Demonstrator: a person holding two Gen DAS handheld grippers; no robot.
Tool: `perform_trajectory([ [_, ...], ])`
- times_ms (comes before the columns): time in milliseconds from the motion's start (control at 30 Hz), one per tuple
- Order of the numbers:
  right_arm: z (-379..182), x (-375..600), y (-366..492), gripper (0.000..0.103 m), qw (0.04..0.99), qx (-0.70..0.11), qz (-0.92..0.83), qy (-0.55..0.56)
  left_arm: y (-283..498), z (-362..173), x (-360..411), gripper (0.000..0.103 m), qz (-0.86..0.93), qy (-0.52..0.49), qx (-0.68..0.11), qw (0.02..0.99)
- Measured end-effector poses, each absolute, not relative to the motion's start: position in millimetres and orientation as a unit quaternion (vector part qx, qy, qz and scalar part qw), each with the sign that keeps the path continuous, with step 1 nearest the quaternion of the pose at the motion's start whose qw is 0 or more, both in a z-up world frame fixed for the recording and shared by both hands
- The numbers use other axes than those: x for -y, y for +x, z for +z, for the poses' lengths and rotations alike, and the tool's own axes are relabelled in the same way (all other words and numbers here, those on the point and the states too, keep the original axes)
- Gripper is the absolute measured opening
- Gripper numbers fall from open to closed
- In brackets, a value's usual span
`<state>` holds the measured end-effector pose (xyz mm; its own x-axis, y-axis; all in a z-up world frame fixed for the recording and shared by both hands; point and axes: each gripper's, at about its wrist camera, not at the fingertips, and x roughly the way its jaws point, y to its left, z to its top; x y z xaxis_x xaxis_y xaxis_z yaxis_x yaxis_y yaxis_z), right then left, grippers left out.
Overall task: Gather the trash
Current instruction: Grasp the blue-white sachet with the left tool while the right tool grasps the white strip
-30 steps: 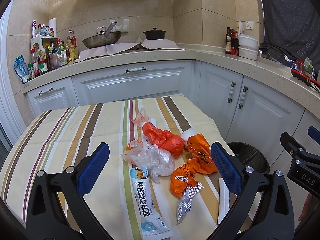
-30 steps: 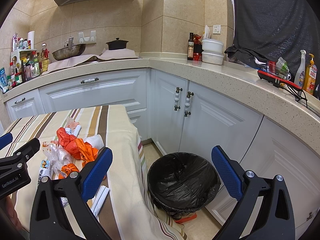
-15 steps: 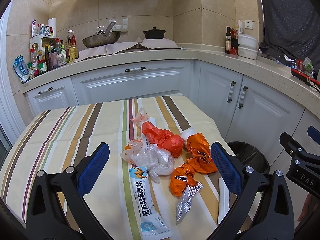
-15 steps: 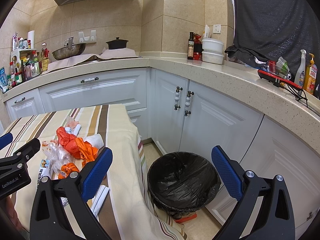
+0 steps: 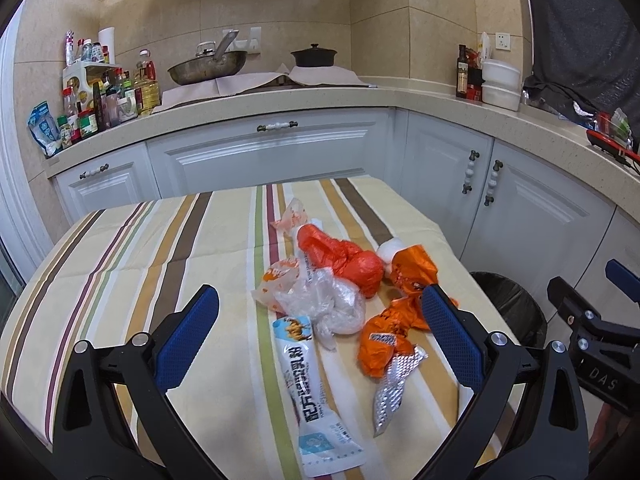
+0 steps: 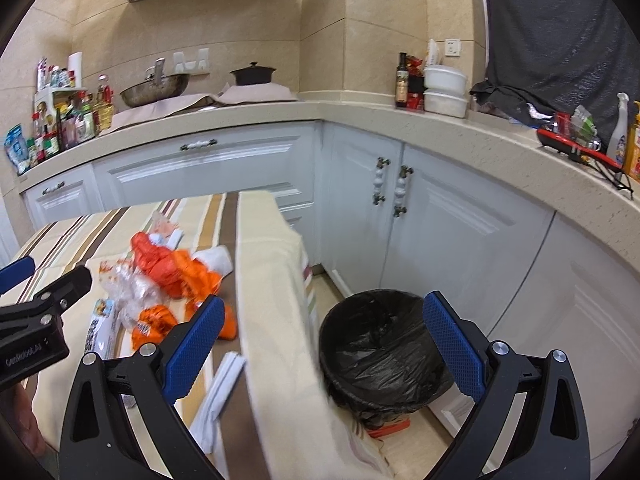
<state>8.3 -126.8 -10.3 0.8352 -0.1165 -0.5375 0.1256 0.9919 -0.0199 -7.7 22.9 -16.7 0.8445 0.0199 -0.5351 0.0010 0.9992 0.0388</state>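
Note:
A pile of trash lies on the striped tablecloth (image 5: pixel 160 248): a red bag (image 5: pixel 344 258), orange wrappers (image 5: pixel 390 336), a crumpled clear bag (image 5: pixel 328 304), a long white and blue packet (image 5: pixel 314 392), a silver foil wrapper (image 5: pixel 390 390) and a white wad (image 5: pixel 390 249). My left gripper (image 5: pixel 320 328) is open above the near side of the pile, empty. My right gripper (image 6: pixel 320 332) is open and empty, over the table's right edge. The black-lined bin (image 6: pixel 380 348) stands on the floor right of the table. The pile also shows in the right wrist view (image 6: pixel 168 276).
White cabinets (image 5: pixel 280 156) and a beige counter (image 5: pixel 280 92) wrap the back and right. Bottles and jars (image 5: pixel 92 96), a wok (image 5: pixel 208 68) and a black pot (image 5: pixel 314 56) stand on the counter. A flat white wrapper (image 6: pixel 218 396) lies near the table's right edge.
My right gripper has moved up and toward the table, so the table edge now fills the middle of its view. My left gripper has barely moved. Both stay open.

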Motion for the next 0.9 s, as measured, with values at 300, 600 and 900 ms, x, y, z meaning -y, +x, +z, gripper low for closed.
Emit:
perform_trajectory([
  [300, -46, 95, 2, 0.096, 0.952, -0.305, -0.024, 0.003, -19, -43, -48, 0.099, 0.016, 0.024, -0.305, 0.952],
  [600, -70, 76, -3, 0.069, 0.944, -0.33, 0.006, 0.003, -32, -65, -58, 0.099, 0.006, 0.027, -0.319, 0.947],
  [900, -86, 71, -3, 0.048, 0.937, -0.348, 0.026, 0.006, -23, -76, -61, 0.092, 0.014, 0.013, -0.332, 0.943],
])
